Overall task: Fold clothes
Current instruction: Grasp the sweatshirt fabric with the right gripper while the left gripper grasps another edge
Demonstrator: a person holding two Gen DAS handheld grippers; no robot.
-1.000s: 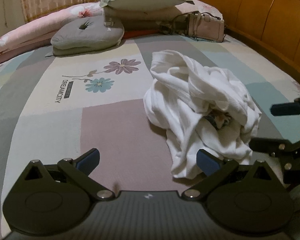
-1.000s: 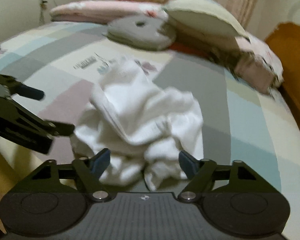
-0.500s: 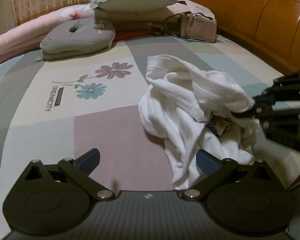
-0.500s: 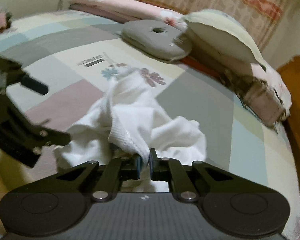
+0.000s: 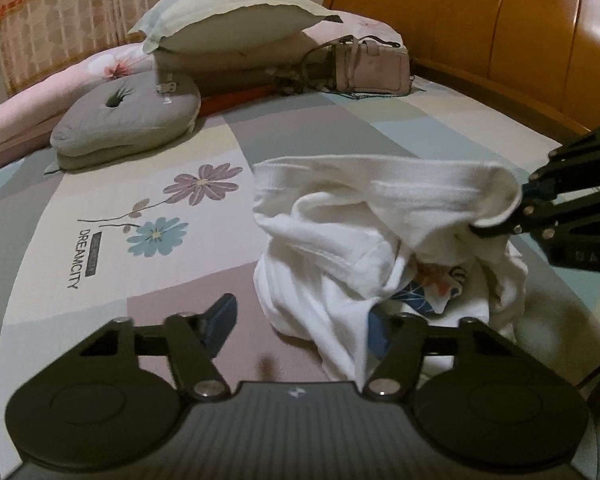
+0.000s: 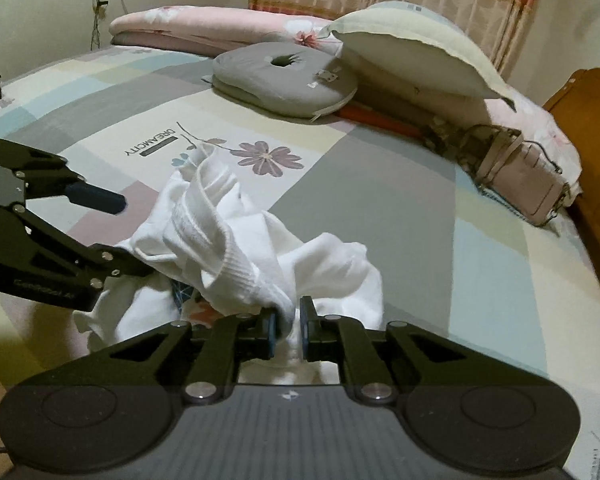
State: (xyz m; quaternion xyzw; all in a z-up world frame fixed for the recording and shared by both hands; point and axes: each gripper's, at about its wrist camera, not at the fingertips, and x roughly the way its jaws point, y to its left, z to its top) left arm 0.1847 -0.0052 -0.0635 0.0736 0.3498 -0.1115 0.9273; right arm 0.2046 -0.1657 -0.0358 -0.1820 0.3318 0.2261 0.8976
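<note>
A crumpled white garment point(image 5: 364, 248) is lying on the patchwork bedspread point(image 5: 140, 264), near the flower print; its ribbed edge is being pinched by the right gripper point(image 6: 288, 322), jaws nearly together on the cloth. The left gripper point(image 5: 300, 324) is being narrowed, jaws just closing around a hanging fold, not yet pressed.

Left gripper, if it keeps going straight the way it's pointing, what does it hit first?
Probably the white garment: a fold already hangs between the left gripper's half-closed fingers, near the right one. Otherwise bedsheet; depth is unclear.
</note>
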